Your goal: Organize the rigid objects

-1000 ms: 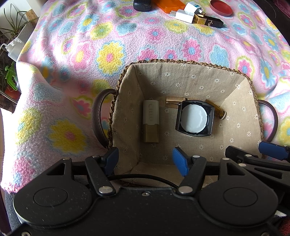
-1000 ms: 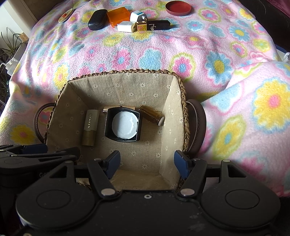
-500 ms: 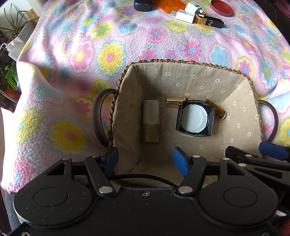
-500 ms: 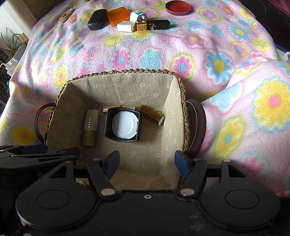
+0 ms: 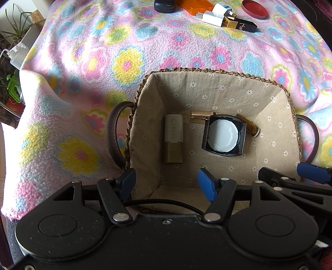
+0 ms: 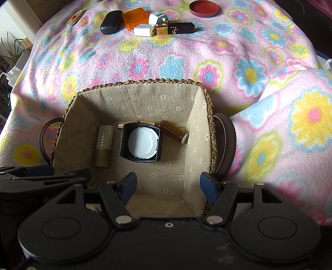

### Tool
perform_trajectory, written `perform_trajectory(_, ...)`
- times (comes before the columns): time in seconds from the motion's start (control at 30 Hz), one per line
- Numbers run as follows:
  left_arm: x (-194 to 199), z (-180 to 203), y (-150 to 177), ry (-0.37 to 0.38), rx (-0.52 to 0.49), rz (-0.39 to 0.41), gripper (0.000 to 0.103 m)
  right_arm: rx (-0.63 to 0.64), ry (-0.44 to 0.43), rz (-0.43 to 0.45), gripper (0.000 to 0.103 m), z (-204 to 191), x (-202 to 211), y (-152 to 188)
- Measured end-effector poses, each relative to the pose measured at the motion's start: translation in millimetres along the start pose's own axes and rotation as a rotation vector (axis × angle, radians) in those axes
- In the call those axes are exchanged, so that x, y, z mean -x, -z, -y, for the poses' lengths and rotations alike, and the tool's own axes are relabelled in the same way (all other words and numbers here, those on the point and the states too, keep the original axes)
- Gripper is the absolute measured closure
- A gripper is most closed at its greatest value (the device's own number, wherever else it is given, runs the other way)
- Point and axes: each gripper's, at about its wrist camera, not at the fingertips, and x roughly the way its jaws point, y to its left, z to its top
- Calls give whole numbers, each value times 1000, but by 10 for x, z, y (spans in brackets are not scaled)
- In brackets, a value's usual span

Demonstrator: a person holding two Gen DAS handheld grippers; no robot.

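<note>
Fingers of the left gripper stand apart over the near left corner of the basket, nothing between the pads. Fingers of the right gripper stand apart over the near right corner, likewise holding nothing. In the basket: tube at 9 o'clock, black case at centre, amber bottle at 2 o'clock, and a gold stick at 12 o'clock, partly under the case. On the blanket well beyond, at 12 o'clock: glasses case, orange box, two chargers, lipstick box, red lid.
</note>
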Motion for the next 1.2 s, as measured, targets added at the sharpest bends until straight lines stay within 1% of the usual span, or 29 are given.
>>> perform_trajectory(0.4,4,3,-1,0,0,0,40,0,0,0,37,0,1,-7)
perform_trajectory(0.5,18,-15,13,-14,2,13,39,-3,-7,11,36,12,14,1)
perform_trajectory(0.7,112,-24,31,-46,-5,56,37,4,4,49,29,6,109,10)
perform_trajectory(0.83,160,-31,3,-35,-5,66,36,14,6,65,26,-4,175,9)
perform_trajectory(0.9,176,-34,-10,-30,-3,68,36,18,6,79,24,-5,218,4)
perform_trajectory(1.03,197,-38,-49,-20,-1,70,36,21,-12,107,21,14,291,-39)
perform_trajectory(1.13,206,-40,-90,-23,-2,78,35,27,-13,135,16,6,339,-95)
perform_trajectory(1.2,212,-48,-123,-34,-5,86,32,38,-13,156,15,-6,361,-127)
